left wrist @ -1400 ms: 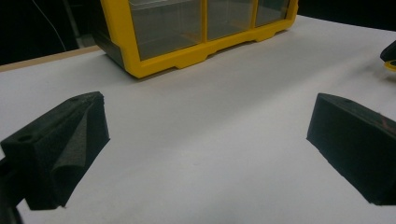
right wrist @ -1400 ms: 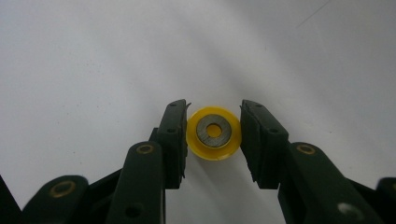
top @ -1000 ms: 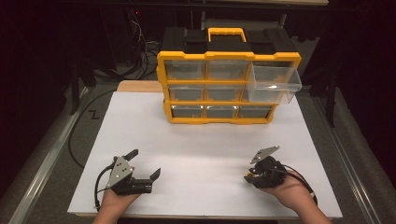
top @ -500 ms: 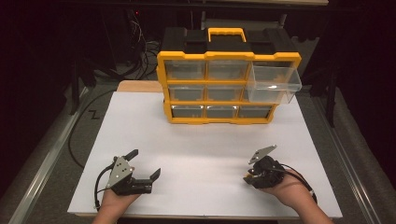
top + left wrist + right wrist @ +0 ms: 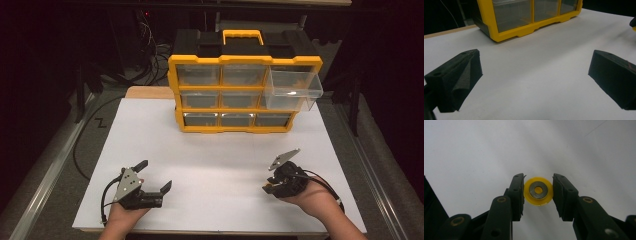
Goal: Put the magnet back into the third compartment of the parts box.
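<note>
While the right gripper (image 5: 268, 184) rests low over the white board (image 5: 220, 165) at about 4 o'clock of the high view, its two jaws stand closed against a small yellow disc (image 5: 538, 191), one pad on each side of the rim. Seen through the right gripper view, the disc lies flat, with a grey metal ring seated at its centre. At about 7 o'clock of the high view, the left gripper (image 5: 155, 175) sits on the same board with its jaws spread wide; in the left gripper view nothing lies between them but bare white surface. At 12 o'clock stands a yellow drawer cabinet (image 5: 240, 90), well apart from both grippers. Its top-right drawer (image 5: 292, 90), at 1 o'clock, is pulled out, clear-walled; its contents cannot be told.
</note>
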The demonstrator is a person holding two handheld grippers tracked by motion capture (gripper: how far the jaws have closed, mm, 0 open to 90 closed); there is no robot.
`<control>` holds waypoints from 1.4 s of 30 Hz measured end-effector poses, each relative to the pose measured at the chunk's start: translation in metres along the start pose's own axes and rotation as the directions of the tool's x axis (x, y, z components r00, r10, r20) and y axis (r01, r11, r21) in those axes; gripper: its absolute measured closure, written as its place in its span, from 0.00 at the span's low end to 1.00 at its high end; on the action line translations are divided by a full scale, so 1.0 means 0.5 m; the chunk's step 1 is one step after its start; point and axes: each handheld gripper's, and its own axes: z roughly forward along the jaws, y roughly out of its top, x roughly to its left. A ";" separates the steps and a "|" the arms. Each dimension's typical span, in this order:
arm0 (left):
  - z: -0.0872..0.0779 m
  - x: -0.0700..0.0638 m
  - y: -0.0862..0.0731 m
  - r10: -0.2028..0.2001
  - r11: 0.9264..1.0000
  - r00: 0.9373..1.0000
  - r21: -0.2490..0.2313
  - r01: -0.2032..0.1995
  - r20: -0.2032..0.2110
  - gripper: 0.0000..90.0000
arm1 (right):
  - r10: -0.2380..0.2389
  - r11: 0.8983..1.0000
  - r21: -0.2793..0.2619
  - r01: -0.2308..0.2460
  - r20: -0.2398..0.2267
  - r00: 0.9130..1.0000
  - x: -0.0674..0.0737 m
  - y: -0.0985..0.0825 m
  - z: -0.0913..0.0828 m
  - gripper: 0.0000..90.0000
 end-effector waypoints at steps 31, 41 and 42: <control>-0.001 -0.001 0.000 0.005 1.000 1.000 -0.001 -0.005 0.004 0.00 | -0.028 0.998 0.052 0.028 -0.008 1.000 -0.021 0.031 -0.089 0.72; -0.001 -0.001 0.000 0.004 1.000 1.000 -0.002 -0.004 0.003 0.00 | -0.052 0.997 0.052 0.053 -0.019 0.998 -0.022 0.047 -0.120 0.72; -0.001 -0.001 0.000 0.004 1.000 1.000 -0.003 -0.004 0.004 0.00 | -0.057 0.997 0.053 0.057 -0.017 0.998 -0.022 0.049 -0.123 0.72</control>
